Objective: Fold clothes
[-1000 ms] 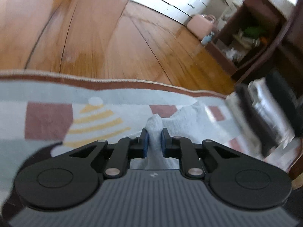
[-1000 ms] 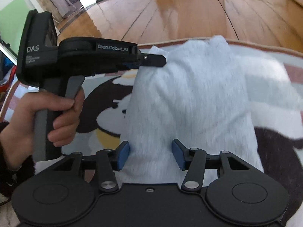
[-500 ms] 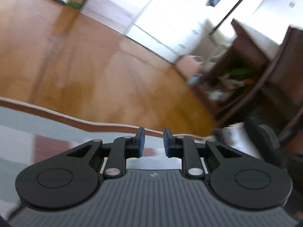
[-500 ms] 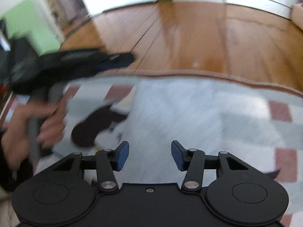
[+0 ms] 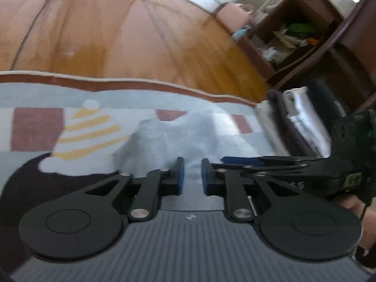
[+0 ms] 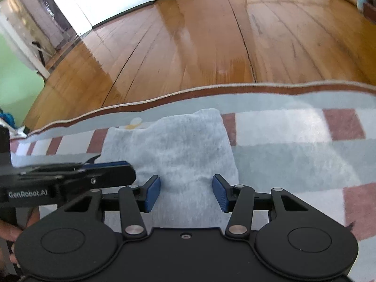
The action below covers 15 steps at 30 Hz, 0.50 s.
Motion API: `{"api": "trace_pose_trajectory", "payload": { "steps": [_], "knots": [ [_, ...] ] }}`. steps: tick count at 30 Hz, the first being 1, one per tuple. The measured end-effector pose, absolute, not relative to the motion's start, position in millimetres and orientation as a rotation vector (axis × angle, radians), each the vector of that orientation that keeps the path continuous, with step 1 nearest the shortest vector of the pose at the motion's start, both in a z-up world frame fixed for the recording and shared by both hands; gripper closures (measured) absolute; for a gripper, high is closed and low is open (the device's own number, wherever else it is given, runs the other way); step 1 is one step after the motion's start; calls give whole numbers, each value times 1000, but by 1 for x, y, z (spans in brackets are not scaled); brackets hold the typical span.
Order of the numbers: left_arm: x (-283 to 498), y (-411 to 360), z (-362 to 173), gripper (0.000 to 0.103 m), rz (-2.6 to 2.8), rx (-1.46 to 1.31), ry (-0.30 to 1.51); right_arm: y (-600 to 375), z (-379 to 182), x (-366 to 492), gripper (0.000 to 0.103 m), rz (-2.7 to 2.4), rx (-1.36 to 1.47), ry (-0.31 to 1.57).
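A light grey garment [image 6: 178, 150], folded into a rough rectangle, lies flat on the patterned rug [image 6: 293, 129]. In the left wrist view the garment [image 5: 183, 136] sits just beyond my fingers. My left gripper [image 5: 192, 176] has its jaws closing to a narrow slit. Grey cloth shows behind the slit, and I cannot tell whether any is pinched. From the right wrist view, the left gripper [image 6: 129, 171] reaches the garment's near left edge. My right gripper [image 6: 186, 192] is open above the near edge, its pads clear of the cloth. The right gripper [image 5: 225, 161] enters the left wrist view from the right.
The rug's brown border [image 5: 117, 84] meets a glossy wooden floor [image 6: 188, 47]. A dark wooden shelf unit [image 5: 305, 35] with clutter and a pink bag [image 5: 232, 16] stand at the back right. A stack of dark and light fabric [image 5: 298, 122] lies by the rug's right end. A hand [image 6: 9, 230] holds the left gripper.
The left gripper let go of the cloth ridge it pinched, swung up, then came back down to the garment's near left edge. The right gripper drew back, and the garment now looks flat and farther off.
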<state>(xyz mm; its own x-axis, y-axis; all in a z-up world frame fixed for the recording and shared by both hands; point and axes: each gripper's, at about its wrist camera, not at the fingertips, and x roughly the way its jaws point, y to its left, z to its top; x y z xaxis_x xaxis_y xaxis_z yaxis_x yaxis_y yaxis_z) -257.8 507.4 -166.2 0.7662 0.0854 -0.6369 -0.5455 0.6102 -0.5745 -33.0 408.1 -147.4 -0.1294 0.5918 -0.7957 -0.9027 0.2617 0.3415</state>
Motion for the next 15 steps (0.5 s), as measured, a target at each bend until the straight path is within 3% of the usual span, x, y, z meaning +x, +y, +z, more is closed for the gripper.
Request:
{"api": "trace_pose_trajectory", "payload": {
  "steps": [1, 15],
  "knots": [
    [-259, 509, -169, 100, 409, -861, 618, 411, -150, -32, 46, 1336, -372, 1088],
    [-270, 535, -183, 100, 553, -943, 574, 378, -140, -38, 35, 1361, -426, 1049]
  ]
}}
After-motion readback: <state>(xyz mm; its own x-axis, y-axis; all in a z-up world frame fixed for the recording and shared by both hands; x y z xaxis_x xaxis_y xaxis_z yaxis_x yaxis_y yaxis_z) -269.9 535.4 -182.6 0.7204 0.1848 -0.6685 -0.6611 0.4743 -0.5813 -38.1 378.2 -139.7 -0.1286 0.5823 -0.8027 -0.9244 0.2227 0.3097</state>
